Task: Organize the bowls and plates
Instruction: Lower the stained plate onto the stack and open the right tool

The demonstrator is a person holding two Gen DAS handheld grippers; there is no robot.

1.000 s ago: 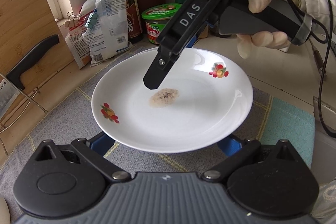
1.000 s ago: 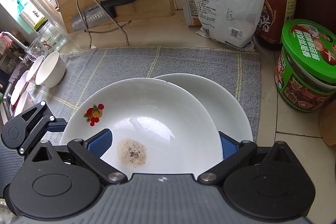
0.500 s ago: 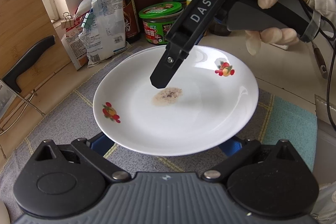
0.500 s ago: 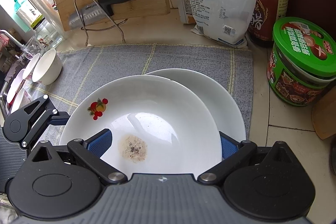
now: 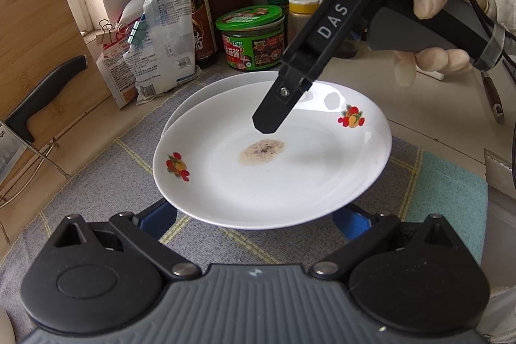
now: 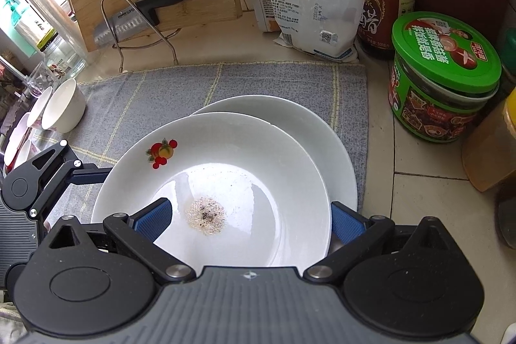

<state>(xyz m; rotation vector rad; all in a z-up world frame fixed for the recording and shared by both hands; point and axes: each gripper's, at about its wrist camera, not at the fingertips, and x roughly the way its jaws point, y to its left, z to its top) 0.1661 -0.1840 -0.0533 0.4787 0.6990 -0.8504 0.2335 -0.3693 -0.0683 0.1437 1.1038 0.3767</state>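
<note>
The flowered plate (image 5: pixel 274 170) is hanging just above a plain white plate (image 6: pixel 309 131) that is lying on the grey cloth (image 6: pixel 180 86), and the right gripper (image 6: pixel 248 215) is doing the carrying: one blue pad is sitting inside the dish at its near rim, the other is showing beyond the rim at about four o'clock, so it looks clamped across the plate's edge. The left gripper (image 5: pixel 254 220) is waiting at the plate's six o'clock with its blue pads spread wide and the rim overhanging them; whether either pad is touching the china, I cannot tell. In the left wrist view the gloved hand (image 5: pixel 441 21) is gripping the right tool's handle at two o'clock. A brownish speckled smear (image 5: pixel 262 151) is sitting in the middle of the dish. The top plate is riding off-centre, shifted toward seven o'clock of the lower one, so releasing here would probably leave it tilted or sliding off. An edge pinch on glazed china looks slippery too, and any tilt could let it swing down and chip the plate below. The small bowls (image 6: pixel 63 108) at nine o'clock are waiting well apart, and the green-lidded tub (image 6: pixel 445 86) at two o'clock is crowding the cloth's edge, risky for a wide swing.
</note>
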